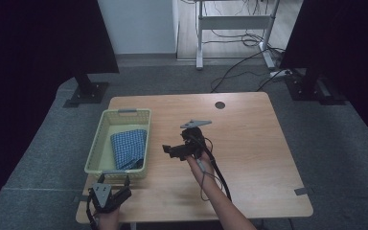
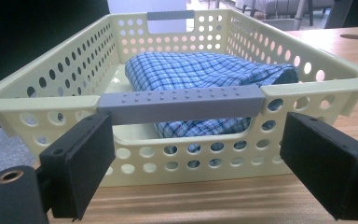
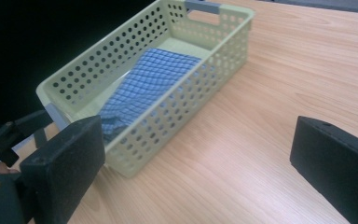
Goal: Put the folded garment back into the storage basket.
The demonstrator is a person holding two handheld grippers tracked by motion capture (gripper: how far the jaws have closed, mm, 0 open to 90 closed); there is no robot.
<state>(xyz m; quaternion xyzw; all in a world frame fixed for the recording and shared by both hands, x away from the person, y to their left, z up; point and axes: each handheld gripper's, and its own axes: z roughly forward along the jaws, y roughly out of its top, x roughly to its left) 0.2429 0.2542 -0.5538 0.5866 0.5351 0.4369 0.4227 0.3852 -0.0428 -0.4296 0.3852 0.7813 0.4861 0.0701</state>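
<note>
Both grippers, left [image 1: 109, 191] and right [image 1: 175, 150], gape empty beside the basket [image 1: 106, 125] holding a checked cloth [image 1: 129, 148].

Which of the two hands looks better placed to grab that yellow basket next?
Probably the left. The left gripper sits open right before the grey handle of the pale yellow perforated plastic basket. The right gripper, also open, hovers beside its long wall, over bare wooden table.

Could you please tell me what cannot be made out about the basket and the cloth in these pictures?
- Left gripper view: the grey handle and near wall of the basket hide the near edge of the checked cloth.
- Right gripper view: the basket's perforated side wall screens the cloth's lower part.
- High view: the basket's holes are too small.
</note>
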